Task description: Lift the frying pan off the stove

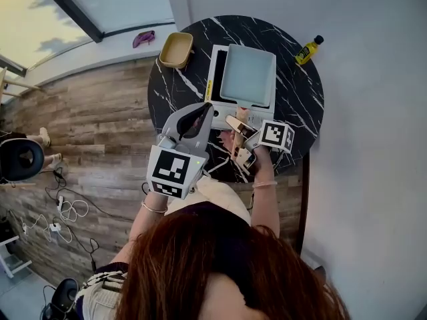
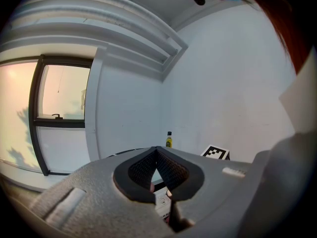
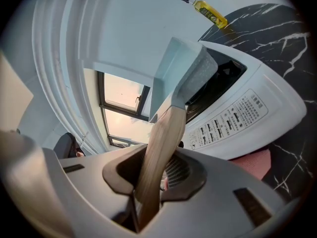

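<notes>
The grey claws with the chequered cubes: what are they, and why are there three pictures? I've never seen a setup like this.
There is no robot here: a person holds a two-jaw gripper in each hand. One picture comes from a camera on the person's head, looking down. The other two come from cameras riding on the grippers, looking along their jaws. On the round black marble table stand a white stove with a pale blue square frying pan over it, a tan bowl and a yellow bottle. The right gripper is closed on the pan's wooden handle. The left gripper is shut and empty.
</notes>
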Available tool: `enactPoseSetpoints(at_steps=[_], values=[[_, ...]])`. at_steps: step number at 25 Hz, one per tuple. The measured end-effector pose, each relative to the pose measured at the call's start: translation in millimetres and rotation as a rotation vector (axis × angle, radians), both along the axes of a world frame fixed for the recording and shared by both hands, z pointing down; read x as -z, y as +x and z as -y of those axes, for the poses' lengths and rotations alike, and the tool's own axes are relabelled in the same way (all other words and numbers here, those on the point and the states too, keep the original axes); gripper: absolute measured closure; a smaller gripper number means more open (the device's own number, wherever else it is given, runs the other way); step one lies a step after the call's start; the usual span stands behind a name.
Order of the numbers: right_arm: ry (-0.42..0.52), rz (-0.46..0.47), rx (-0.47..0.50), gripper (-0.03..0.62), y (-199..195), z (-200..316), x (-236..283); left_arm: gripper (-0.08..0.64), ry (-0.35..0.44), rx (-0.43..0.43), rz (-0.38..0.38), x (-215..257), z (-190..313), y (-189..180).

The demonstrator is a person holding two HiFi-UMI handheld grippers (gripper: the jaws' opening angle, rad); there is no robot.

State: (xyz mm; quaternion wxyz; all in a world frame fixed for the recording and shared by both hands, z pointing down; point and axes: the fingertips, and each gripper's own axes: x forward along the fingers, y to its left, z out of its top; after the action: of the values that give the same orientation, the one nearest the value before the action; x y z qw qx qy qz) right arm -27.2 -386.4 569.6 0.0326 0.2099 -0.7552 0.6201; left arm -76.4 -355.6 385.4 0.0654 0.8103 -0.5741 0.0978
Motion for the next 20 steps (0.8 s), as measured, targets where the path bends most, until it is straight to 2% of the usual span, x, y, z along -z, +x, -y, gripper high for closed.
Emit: enactPoseSetpoints(at_steps=[20], values=[[0.083,-0.008,0.001,0.492,3.0,-46.4,48.1,0.548,0.068,-0.012,-0.005,26.5,-47.1,1.7]])
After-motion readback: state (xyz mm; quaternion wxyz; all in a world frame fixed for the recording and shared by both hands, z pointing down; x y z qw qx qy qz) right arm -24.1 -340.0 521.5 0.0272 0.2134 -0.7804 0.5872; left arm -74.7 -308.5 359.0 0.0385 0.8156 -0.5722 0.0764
